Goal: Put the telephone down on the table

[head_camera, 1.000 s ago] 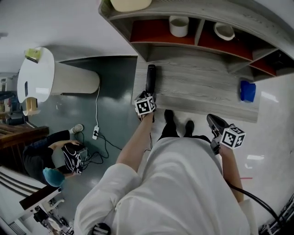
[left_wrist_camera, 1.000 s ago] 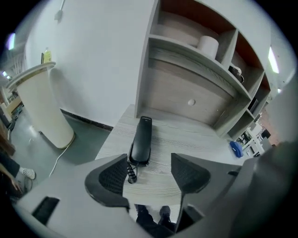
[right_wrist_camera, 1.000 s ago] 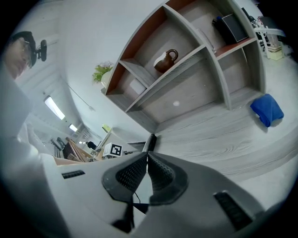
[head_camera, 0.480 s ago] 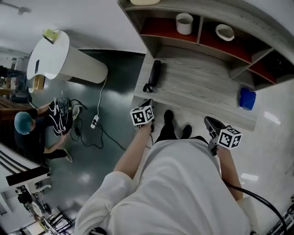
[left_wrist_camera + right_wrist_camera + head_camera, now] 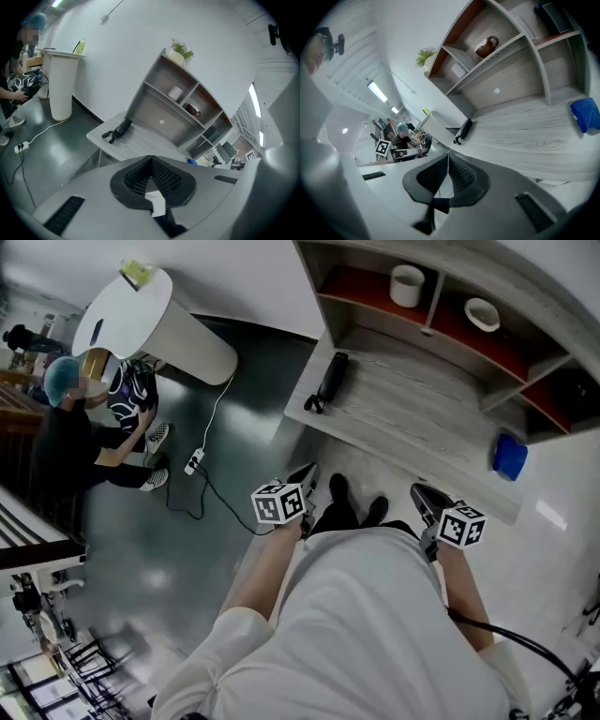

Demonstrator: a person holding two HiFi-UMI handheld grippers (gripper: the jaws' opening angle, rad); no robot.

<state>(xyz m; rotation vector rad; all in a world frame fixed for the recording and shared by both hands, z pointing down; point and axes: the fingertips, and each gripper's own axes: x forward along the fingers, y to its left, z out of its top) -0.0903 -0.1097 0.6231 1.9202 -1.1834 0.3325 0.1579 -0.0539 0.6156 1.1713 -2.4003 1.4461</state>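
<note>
Telephone (image 5: pixel 330 382) rests on table (image 5: pixel 427 423), well apart from left tool (image 5: pixel 305 473).

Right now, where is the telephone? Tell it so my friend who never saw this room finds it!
Find the grey wooden table with shelves along its back. Go to its left end, by the dark floor. The telephone lies flat there: long, black, with a curly cord stub, unlike the blue thing at the right end.
</note>
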